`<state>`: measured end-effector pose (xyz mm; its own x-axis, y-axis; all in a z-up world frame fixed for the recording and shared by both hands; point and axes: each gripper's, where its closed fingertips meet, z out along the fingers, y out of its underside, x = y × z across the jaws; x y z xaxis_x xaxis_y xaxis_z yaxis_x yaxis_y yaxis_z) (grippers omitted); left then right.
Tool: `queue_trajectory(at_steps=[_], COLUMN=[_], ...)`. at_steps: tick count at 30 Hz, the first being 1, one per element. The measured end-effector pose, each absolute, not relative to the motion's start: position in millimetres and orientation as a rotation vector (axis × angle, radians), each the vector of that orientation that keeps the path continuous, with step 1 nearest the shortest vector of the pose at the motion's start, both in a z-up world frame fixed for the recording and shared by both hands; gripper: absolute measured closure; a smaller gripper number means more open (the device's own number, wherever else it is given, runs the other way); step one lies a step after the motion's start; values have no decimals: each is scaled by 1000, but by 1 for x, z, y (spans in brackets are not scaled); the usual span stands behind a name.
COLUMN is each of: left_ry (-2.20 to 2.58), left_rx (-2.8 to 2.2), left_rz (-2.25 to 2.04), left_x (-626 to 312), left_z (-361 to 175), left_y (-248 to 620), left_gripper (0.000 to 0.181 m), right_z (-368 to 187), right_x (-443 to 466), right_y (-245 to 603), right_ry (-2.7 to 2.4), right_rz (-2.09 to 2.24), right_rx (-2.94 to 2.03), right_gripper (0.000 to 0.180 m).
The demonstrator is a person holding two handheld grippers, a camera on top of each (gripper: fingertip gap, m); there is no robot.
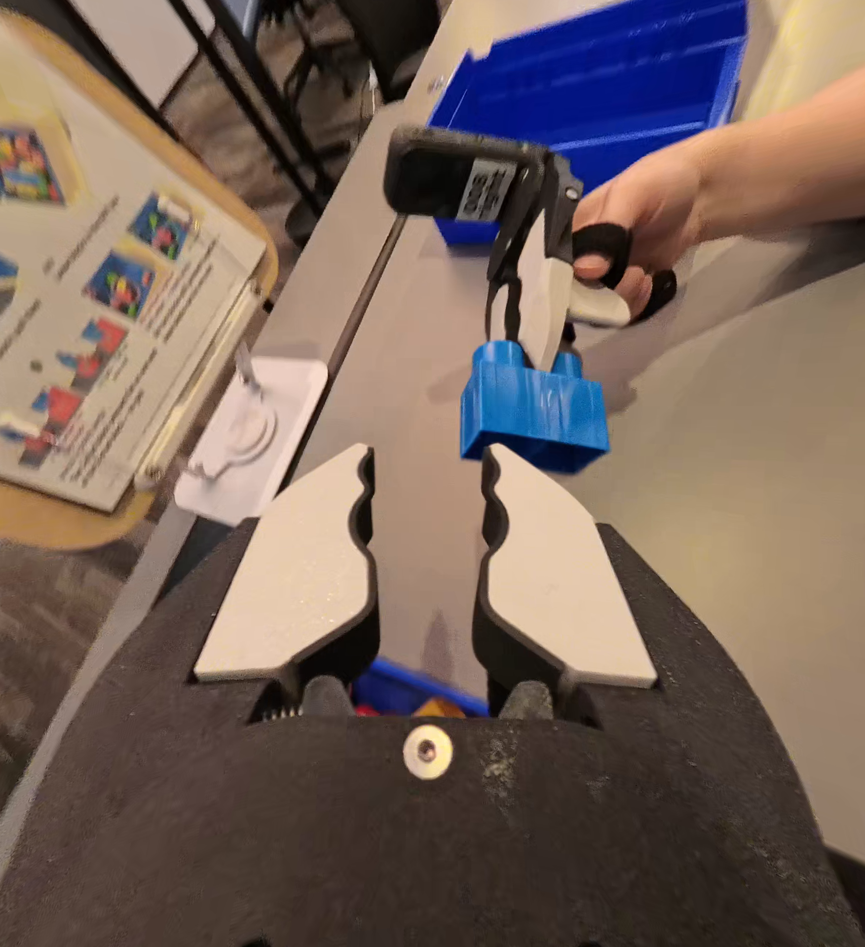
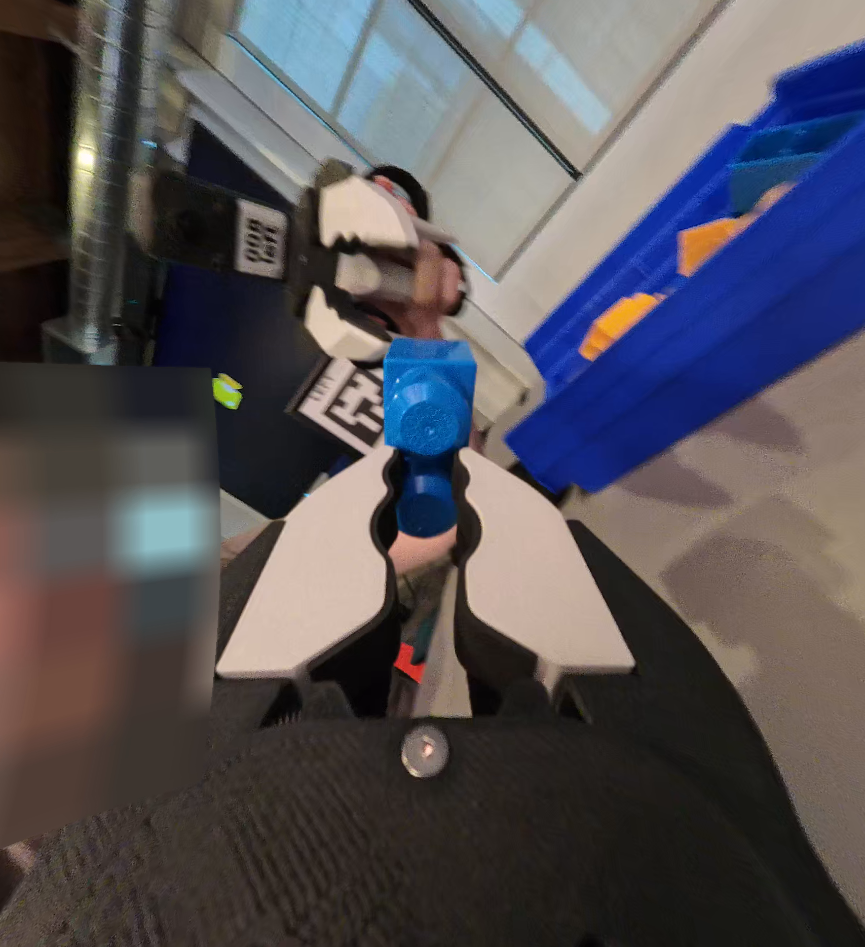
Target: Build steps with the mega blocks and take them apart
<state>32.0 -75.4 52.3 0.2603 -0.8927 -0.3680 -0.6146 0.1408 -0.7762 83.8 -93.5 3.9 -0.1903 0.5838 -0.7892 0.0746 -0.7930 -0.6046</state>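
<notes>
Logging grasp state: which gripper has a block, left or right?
The right gripper: its fingers pinch a stud of the blue block, lifted off the table. The left gripper is open and empty.

The block [image 1: 535, 417] was bright blue, in a shade close to the bin [image 1: 599, 97] behind it. Orange pieces [image 2: 620, 320] showed inside that bin. Both grippers had pale grey fingers [image 1: 307, 558] edged in black, set in speckled black bodies. The worktop [image 1: 727, 512] was plain light grey. A white tray [image 1: 261, 435] lay beside a tan-rimmed board [image 1: 245, 215] carrying a sheet with red, blue and green pictures.
</notes>
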Motion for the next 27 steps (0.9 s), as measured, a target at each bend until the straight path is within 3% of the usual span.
queue_trajectory(at_steps=[5,11,22,27], left_ry=[1361,1459,1198,1122], left_rx=[-1778,-2114,-2442,-2632], left_rz=[-237,-61,18,82], left_x=[-34,-109,-181,-195], left_z=[33,-27,-64,-88], left_y=[-49,-52,-31,-30], left_gripper=[138,144,138,121], right_z=[-79,-126,-150,-134], right_x=[104,121,130,129], right_y=[-58,-50,-43,-33], right_ry=[-711,-689,-763,-793], right_rz=[1778,1661,1483,1376], right_rx=[-2166,-2390,-2487,-2397], right_gripper=[162,162,161,139])
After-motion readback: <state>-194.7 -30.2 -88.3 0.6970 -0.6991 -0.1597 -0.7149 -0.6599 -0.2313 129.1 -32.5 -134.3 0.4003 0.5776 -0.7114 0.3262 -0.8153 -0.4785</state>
